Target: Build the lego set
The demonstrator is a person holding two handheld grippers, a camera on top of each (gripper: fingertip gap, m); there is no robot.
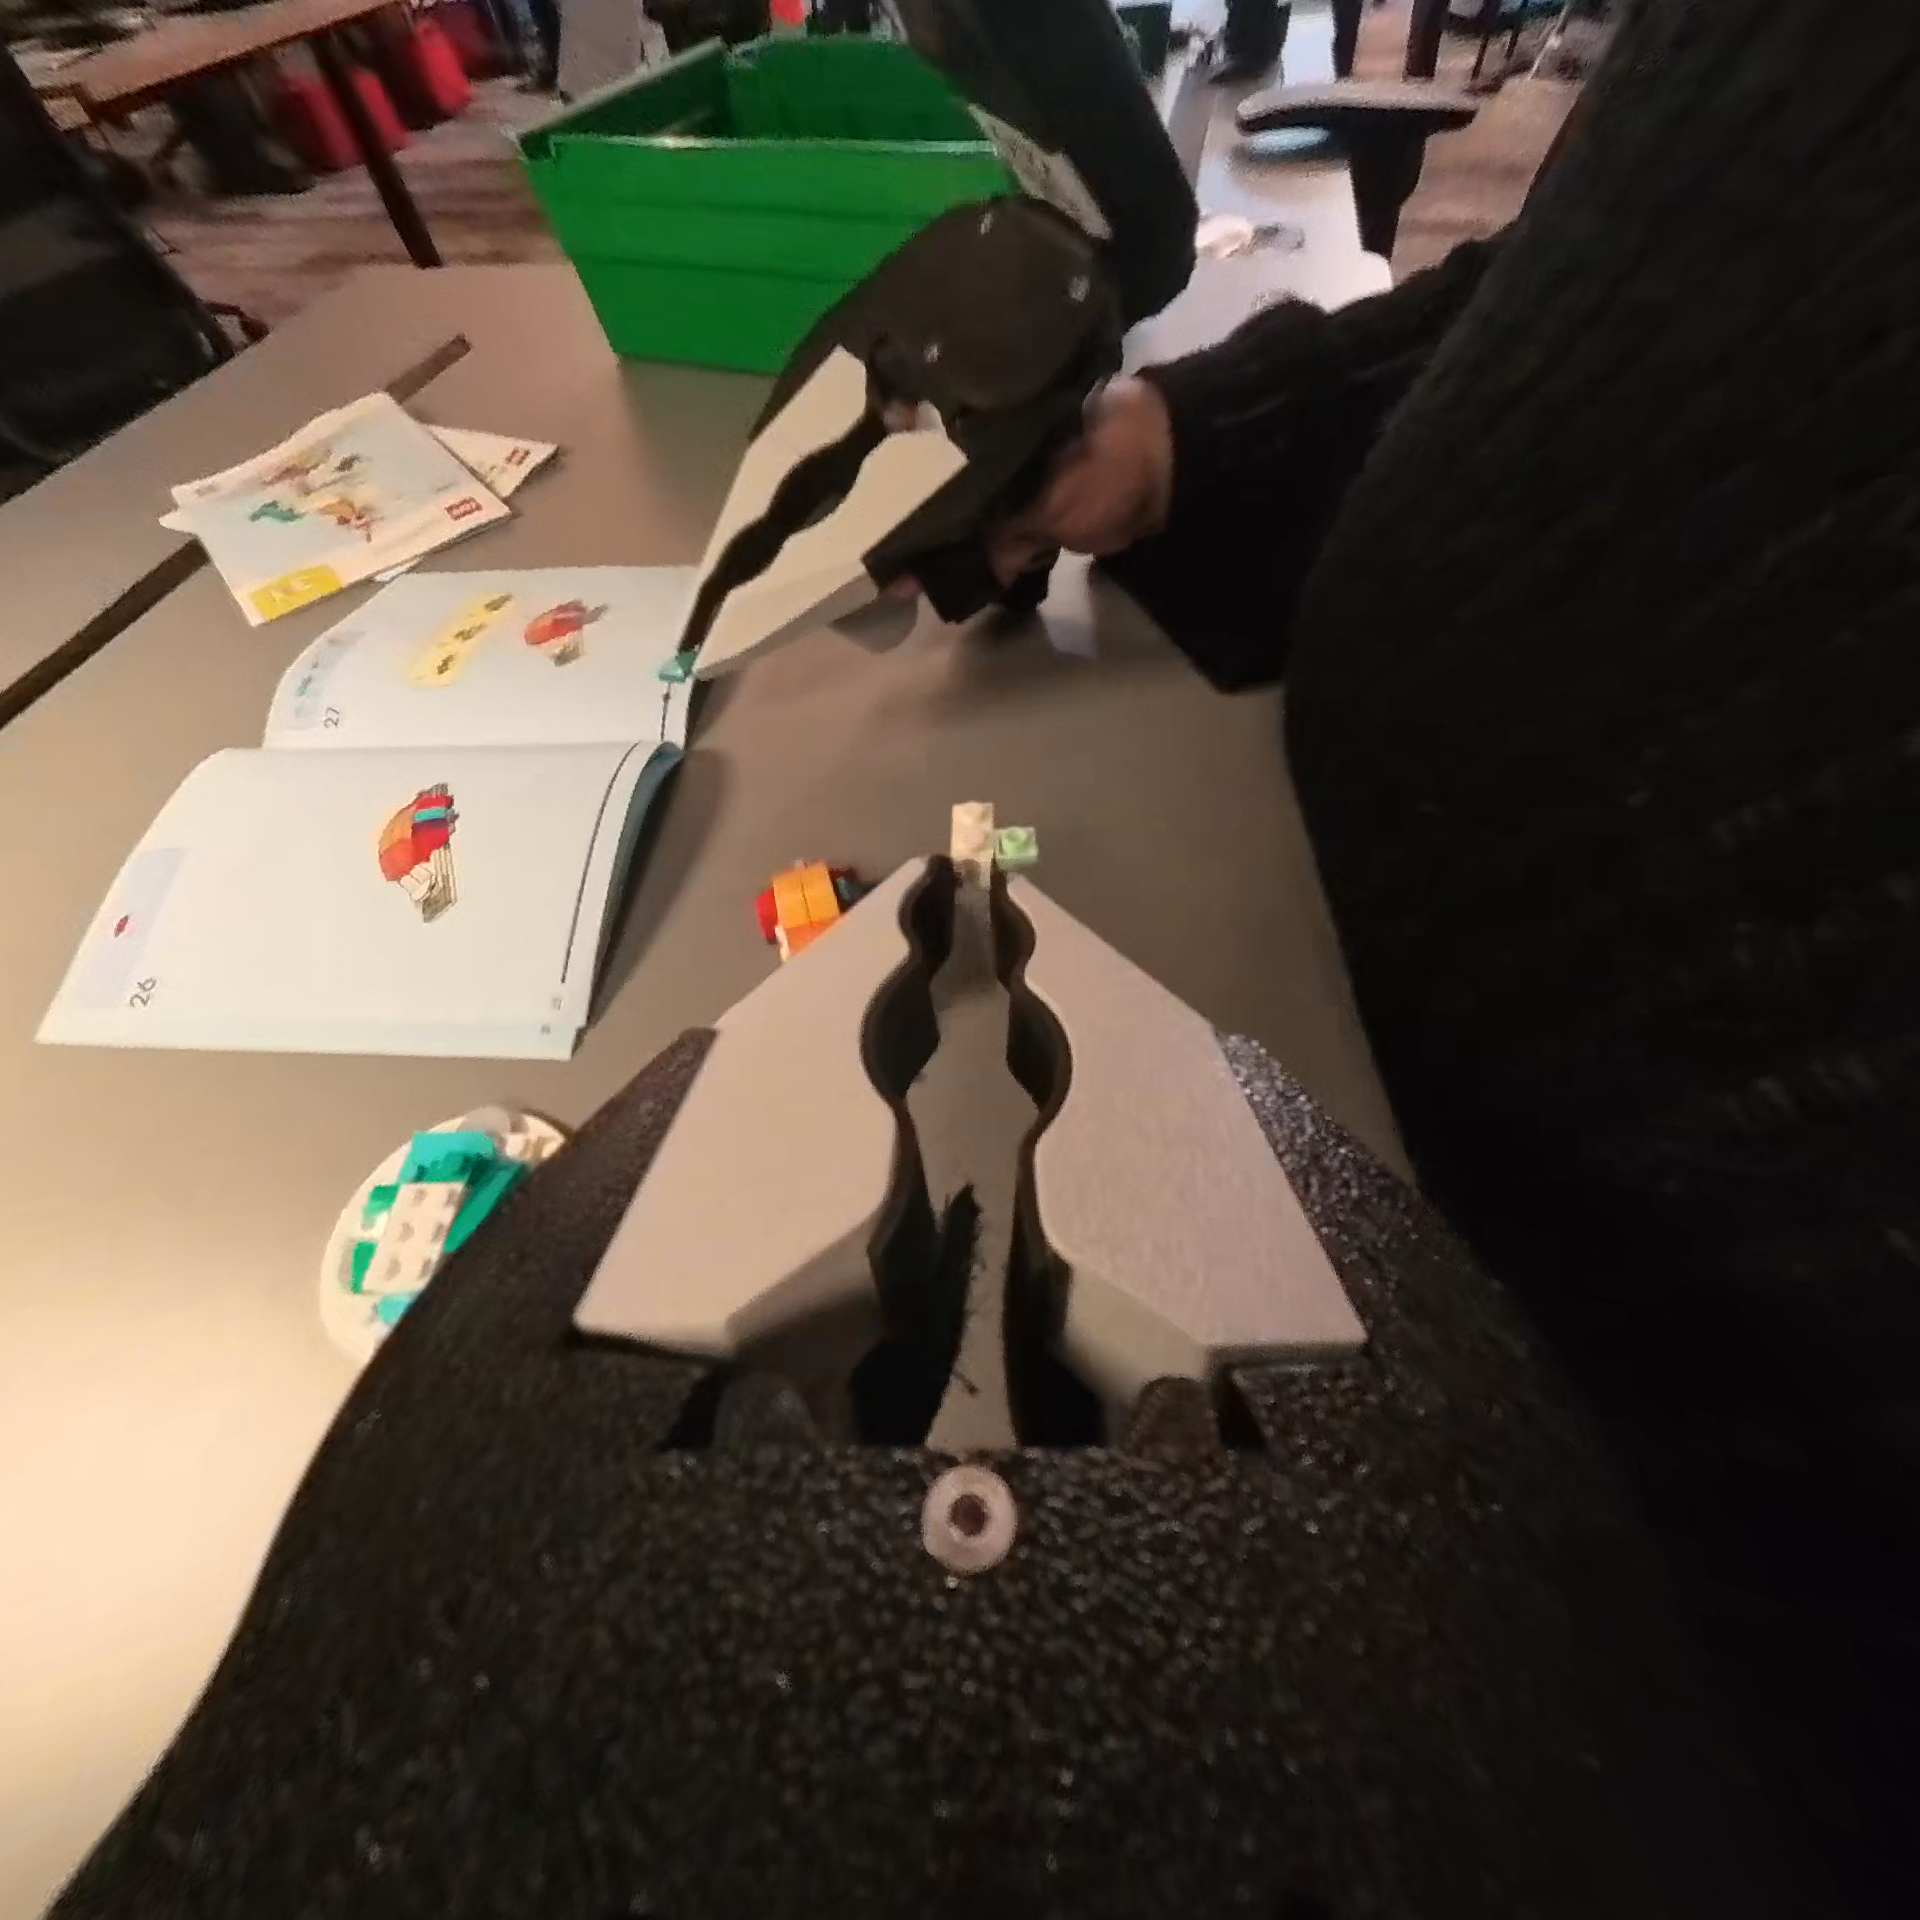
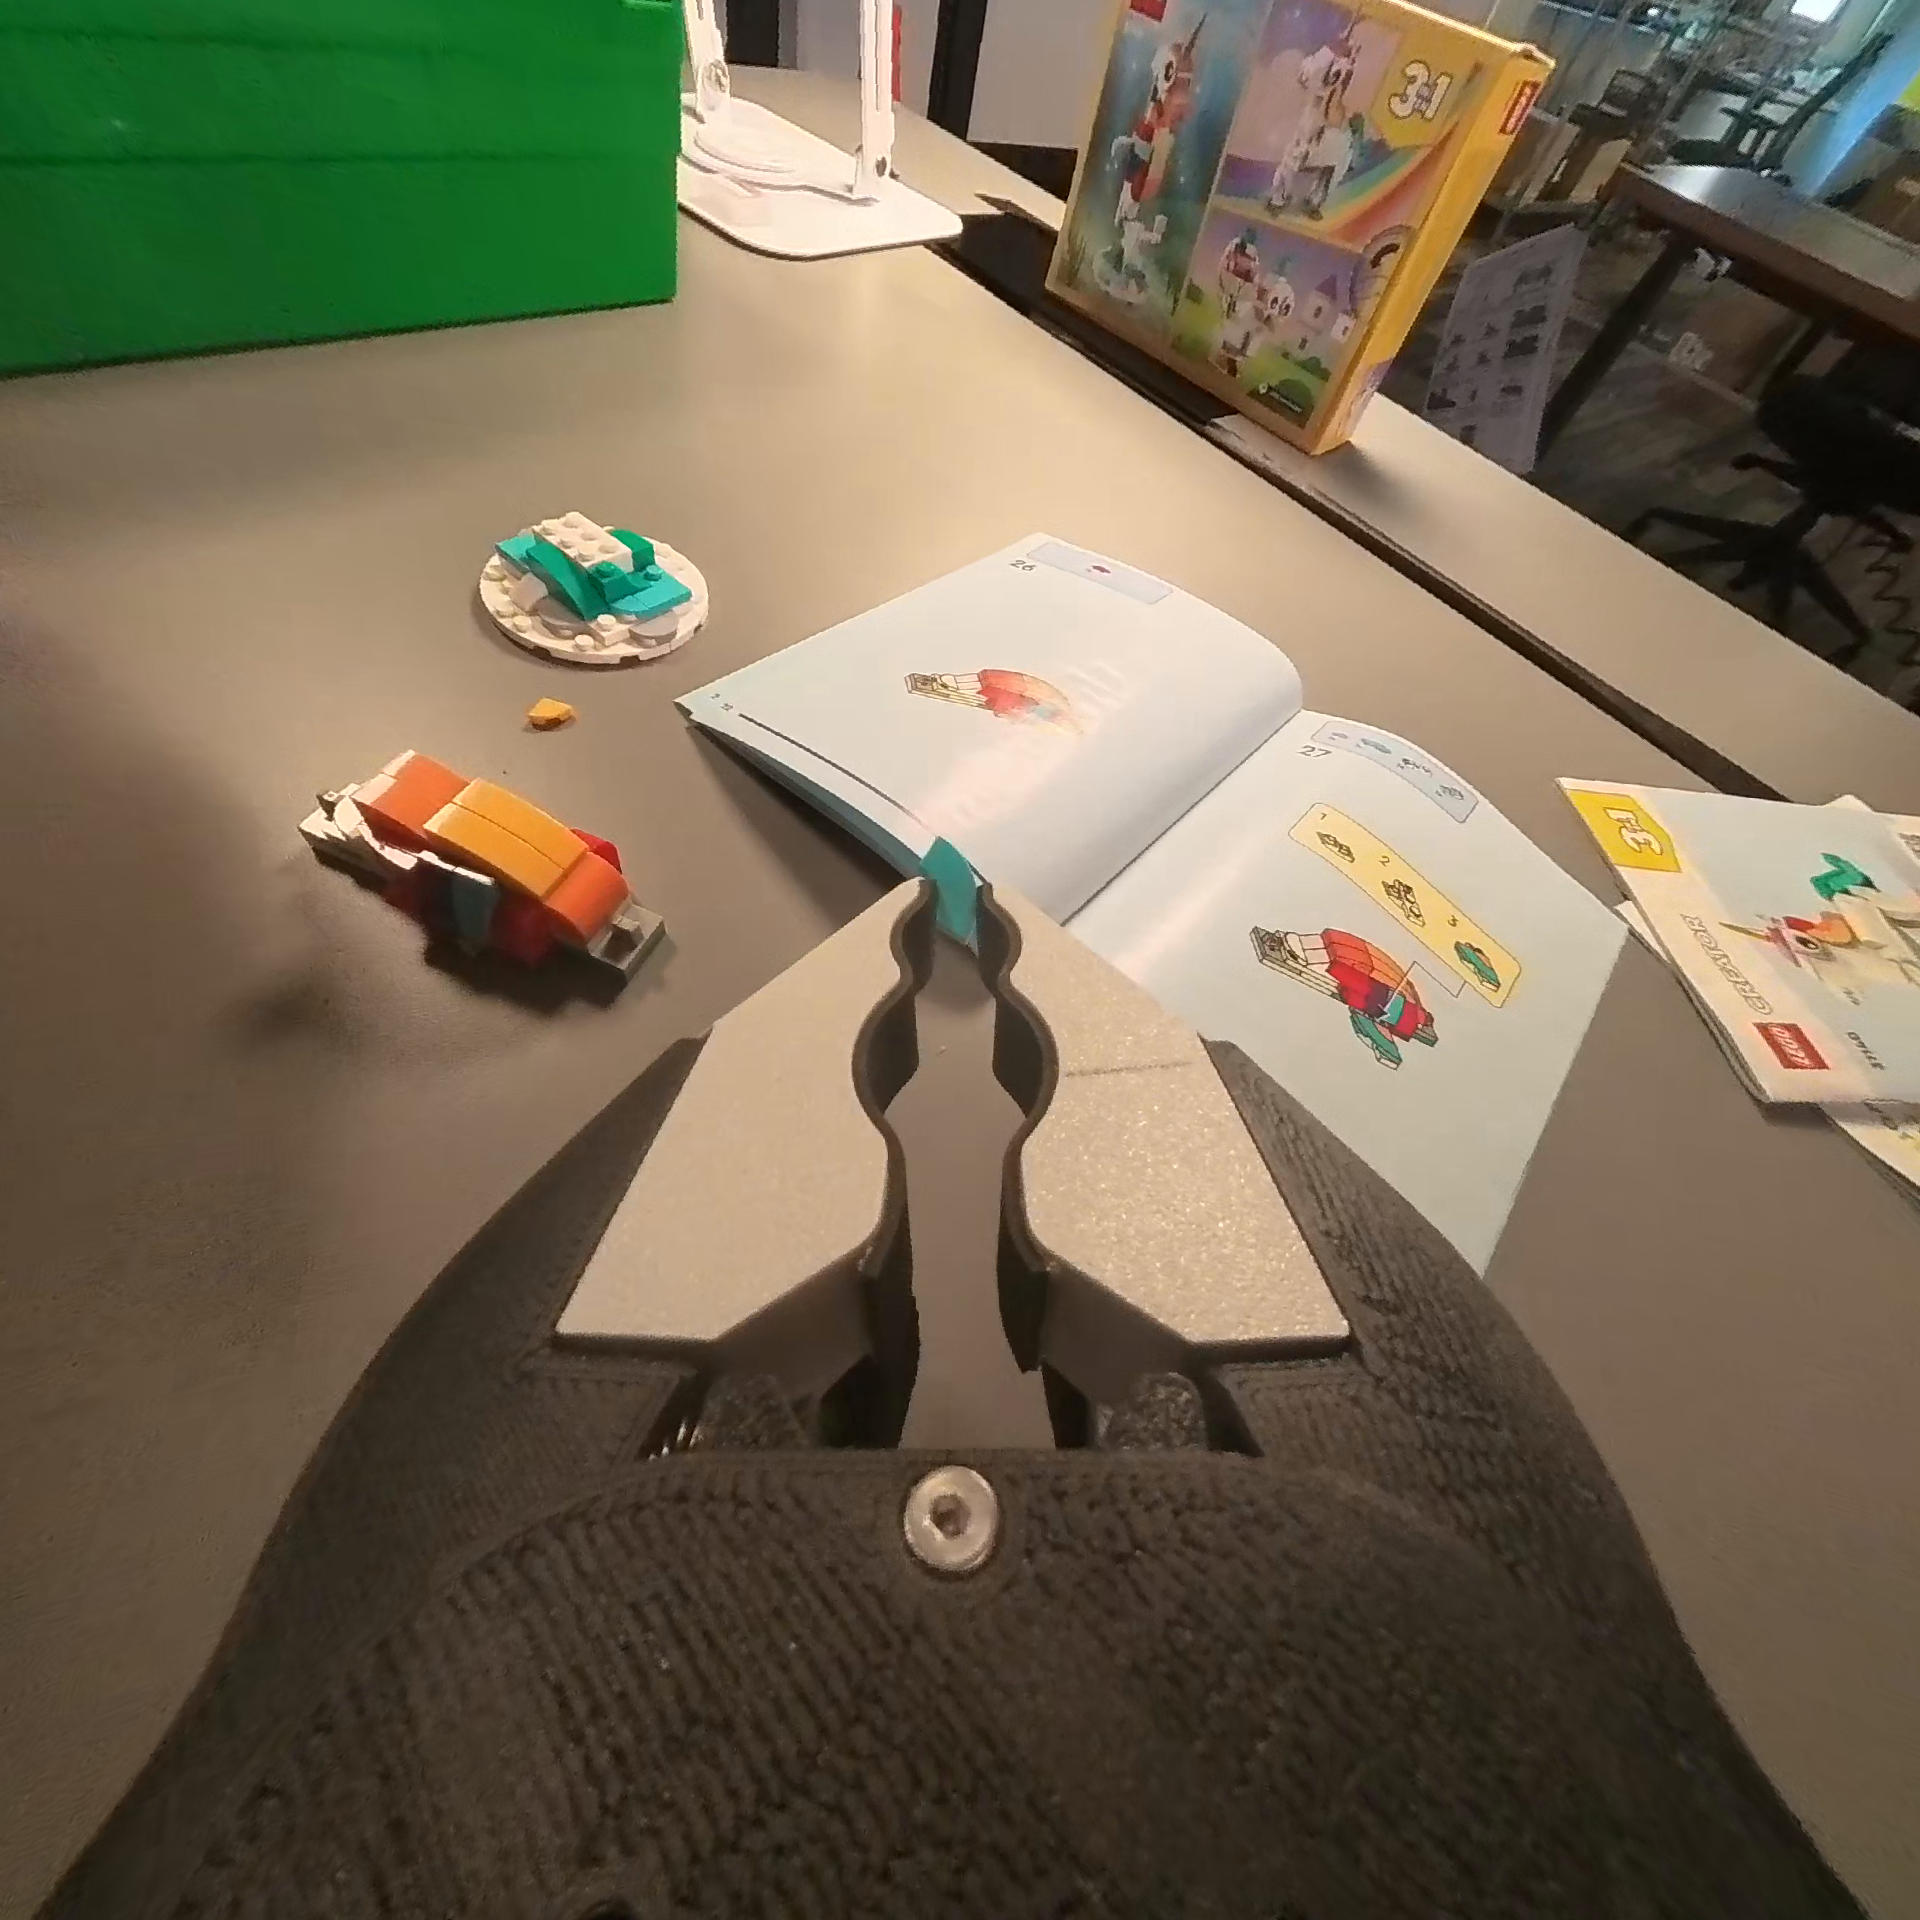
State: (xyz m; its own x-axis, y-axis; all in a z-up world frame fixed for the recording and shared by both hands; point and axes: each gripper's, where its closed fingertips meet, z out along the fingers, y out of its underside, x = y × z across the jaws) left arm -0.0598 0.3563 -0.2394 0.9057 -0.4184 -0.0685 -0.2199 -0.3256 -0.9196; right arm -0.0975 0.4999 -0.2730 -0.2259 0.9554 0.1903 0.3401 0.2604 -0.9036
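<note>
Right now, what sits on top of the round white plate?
On the round white plate sit teal sloped pieces and a white studded brick. What lies beneath them on the plate is covered; in the left wrist view the left tool hides part of it.

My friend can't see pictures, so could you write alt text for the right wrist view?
A grey two-finger claw pinches a small teal brick above an open instruction booklet on a grey table. To its left lie an orange and red lego build and a white round plate with teal bricks; a yellow set box stands behind.
</note>
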